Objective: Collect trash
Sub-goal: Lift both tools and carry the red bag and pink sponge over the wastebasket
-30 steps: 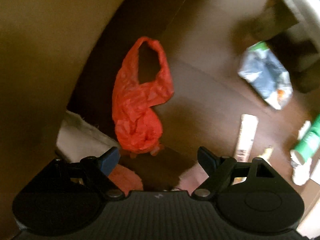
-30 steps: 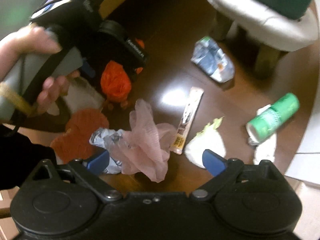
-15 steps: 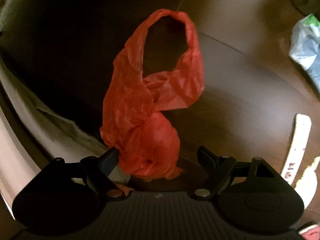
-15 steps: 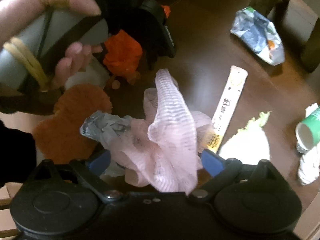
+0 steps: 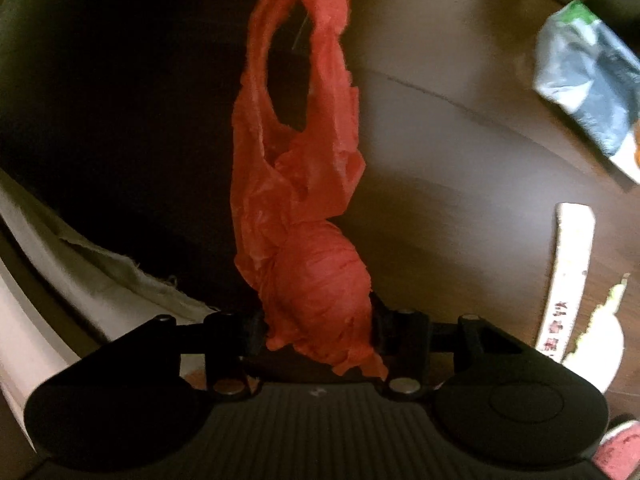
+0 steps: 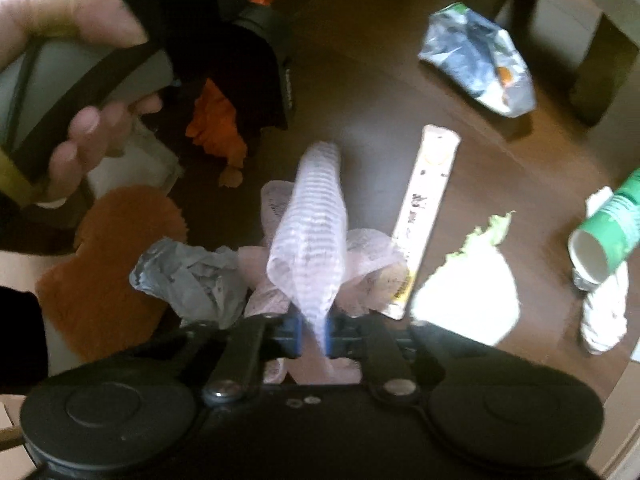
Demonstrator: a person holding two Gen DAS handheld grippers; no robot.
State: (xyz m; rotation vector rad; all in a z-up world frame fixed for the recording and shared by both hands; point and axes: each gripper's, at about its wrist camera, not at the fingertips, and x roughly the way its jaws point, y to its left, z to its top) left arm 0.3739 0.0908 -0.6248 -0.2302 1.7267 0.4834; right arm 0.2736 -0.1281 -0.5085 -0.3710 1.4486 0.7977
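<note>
- The left gripper (image 5: 318, 330) is clenched on the bunched bottom of a red plastic bag (image 5: 298, 184); the bag's handle loop stretches away from the jaws over the dark floor (image 5: 460, 168).
- The right gripper (image 6: 312, 334) is clenched on a thin tail of a pink foam net (image 6: 310, 236), the ribbed sleeve kind that wraps fruit. Most of the net stands free ahead of the jaws.
- More trash lies on the floor: a crumpled grey paper (image 6: 192, 276) just beside the net, a long stick sachet (image 6: 424, 216), a pale wrapper with a green edge (image 6: 468, 296), a crumpled blue-and-white packet (image 6: 480, 60), a green can (image 6: 610, 232) and a white wad (image 6: 604, 316) touching it.
- An orange mat (image 6: 108, 272) lies at the left.
- Risk, as I judge it: the right jaws pinch only a narrow end of springy mesh, so a quick swing could let it slip out.
- The bag is gripped at its closed end, and its mouth is not held open. Dropping the net in may miss unless the left gripper regrasps by a handle.
- The blur in the right wrist view suggests fast motion, which adds to the chance of a slip.
</note>
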